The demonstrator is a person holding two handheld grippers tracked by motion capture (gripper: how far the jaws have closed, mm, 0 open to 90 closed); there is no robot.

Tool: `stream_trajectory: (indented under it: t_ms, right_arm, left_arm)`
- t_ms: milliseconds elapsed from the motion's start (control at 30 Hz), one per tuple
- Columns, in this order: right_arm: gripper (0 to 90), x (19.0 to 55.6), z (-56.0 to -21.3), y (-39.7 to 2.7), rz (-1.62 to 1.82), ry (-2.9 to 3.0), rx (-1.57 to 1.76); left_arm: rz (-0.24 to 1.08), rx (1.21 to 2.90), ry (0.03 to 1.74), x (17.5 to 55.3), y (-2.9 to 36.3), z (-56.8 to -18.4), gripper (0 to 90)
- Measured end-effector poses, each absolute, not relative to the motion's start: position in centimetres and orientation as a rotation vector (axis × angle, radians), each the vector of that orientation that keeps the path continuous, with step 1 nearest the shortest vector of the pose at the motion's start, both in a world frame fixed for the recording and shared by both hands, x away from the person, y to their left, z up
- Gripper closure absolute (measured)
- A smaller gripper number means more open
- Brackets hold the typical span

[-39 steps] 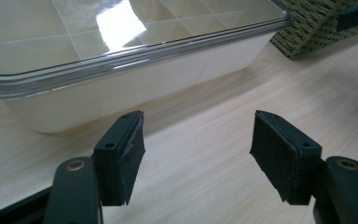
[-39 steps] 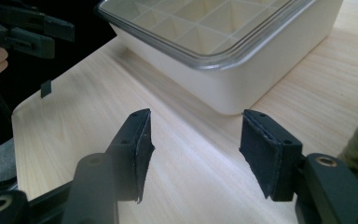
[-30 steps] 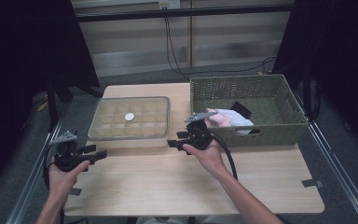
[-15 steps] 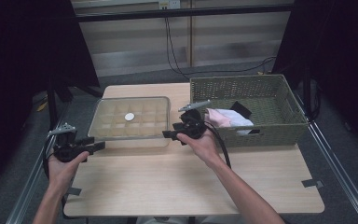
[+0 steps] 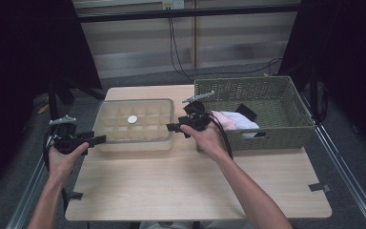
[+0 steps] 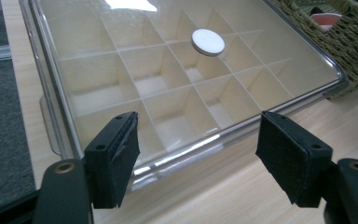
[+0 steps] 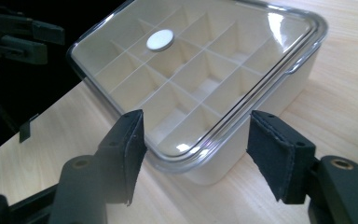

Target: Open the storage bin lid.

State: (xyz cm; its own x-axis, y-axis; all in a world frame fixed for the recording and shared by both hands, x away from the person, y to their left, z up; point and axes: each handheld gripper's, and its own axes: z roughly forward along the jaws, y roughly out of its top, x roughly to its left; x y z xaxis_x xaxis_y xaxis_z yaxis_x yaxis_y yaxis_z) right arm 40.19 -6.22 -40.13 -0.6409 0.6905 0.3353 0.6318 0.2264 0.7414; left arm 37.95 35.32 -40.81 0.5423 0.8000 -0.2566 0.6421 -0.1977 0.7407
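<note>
Both claws are spread apart and hold nothing; their jaws have just been opening. Left claw (image 5: 97,139) and right claw (image 5: 171,127) sit at opposite ends of the clear-lidded box (image 5: 136,125) on the table (image 5: 195,181), probably to grab its lid from both sides.

No lettering, label, brand or number can be read anywhere — not on any surface; none.

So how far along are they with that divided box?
Early on. The clear lid is on the box, its compartments look empty. Left gripper and right gripper, jaws just opening and empty, flank the box's two ends. Gripping and lifting the lid likely remains.
</note>
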Motion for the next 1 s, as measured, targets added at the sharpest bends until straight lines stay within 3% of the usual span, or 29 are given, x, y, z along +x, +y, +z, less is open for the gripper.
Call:
stream_trajectory:
  t_ms: [400,667,1000]
  right_arm:
    - [36.4,43.7,-39.5,-5.8,1.351,2.426,1.361]
    - [33.9,46.5,-40.1,-5.9,1.324,2.399,1.464]
    - [30.4,49.1,-40.2,-4.2,1.236,2.433,1.557]
  left_arm:
    - [0.221,1.930,1.232,41.2,36.4,-40.1,36.6]
    - [0.225,1.916,1.252,42.5,37.2,-40.0,29.0]
    - [0.204,1.889,1.323,44.4,37.9,-40.2,28.8]
